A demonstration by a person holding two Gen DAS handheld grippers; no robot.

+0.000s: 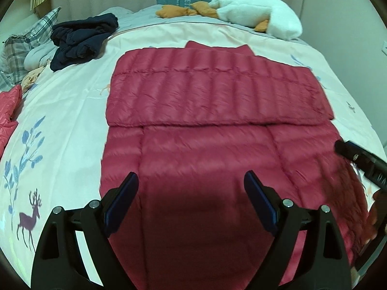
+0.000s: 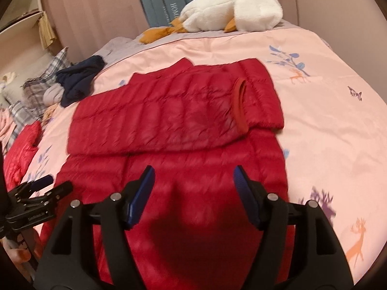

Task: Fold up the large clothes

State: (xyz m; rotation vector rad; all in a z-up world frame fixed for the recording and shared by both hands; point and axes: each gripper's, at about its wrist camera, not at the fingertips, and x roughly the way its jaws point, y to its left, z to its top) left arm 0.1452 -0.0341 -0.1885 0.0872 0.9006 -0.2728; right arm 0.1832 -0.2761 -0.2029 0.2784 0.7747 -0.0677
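Left gripper (image 1: 191,186): jaws spread wide, nothing between them. It hangs over the near part of the red down jacket (image 1: 212,120), blue pads clear of the cloth as far as I can judge. Its shadow falls dark on the quilting just below.

Right gripper (image 2: 193,181): jaws likewise wide apart and empty, poised over the same near part of the jacket, a little toward its right side. In the left view its tip shows at the jacket's right edge.

Jacket lies flat mid-bed on the pale printed duvet (image 1: 72,120). A sleeve is folded crosswise over the upper body, its cuff (image 2: 241,104) near the right side. The collar end points to the far edge of the bed, the hem end toward the grippers. So the long axis runs straight away from both tools, near to far.

Judgement: both grippers sit at the hem end, about equally close, the left over the left half and the right over the right half. A fold would likely carry the hem forward along that axis, each taking its own side.

Beyond: a dark navy garment (image 1: 82,41) heaped toward the far left corner, a white plush goose (image 2: 232,12) along the far edge, another red garment (image 2: 21,149) at the left edge.
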